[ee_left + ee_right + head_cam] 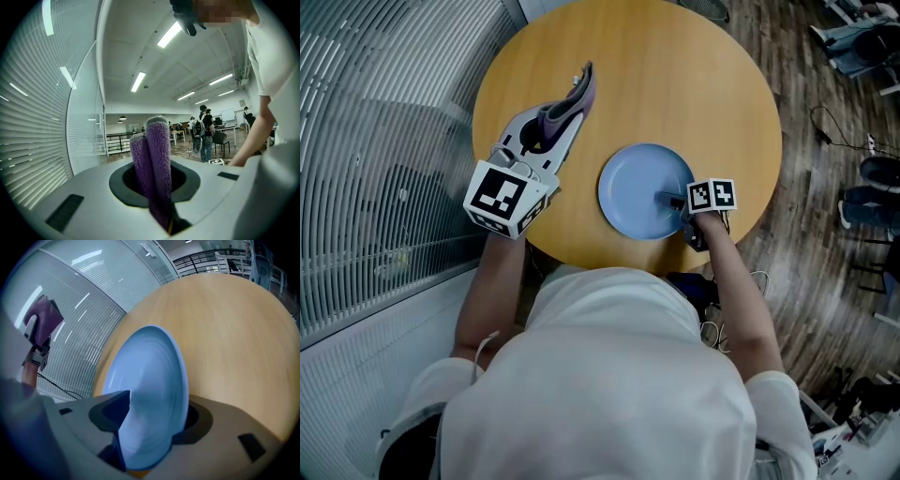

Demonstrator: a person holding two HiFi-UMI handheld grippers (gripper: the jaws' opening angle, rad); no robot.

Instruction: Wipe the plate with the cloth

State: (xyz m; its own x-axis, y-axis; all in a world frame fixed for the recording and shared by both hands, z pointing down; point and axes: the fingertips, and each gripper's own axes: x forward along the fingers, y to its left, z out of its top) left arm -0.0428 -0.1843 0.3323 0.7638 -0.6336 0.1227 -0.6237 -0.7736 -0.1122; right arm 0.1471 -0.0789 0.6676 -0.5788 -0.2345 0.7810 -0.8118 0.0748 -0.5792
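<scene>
Over the counter (675, 84) at left, the left tongs (583, 77) point level, clenched on a purple cloth (157, 159). The right tongs (671, 200) slant down, released, straddling the rim of the flat pale-blue plate (636, 183).

Left gripper (572, 105) points level, clamped on the cloth (157, 154); right gripper (668, 199) tilts downward, jaws wide apart.

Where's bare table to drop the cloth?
Bare: the far half of the table beyond the plate, and the strip between plate and left gripper. Crowded: the near right edge, where the right gripper sits at the plate's rim.
</scene>
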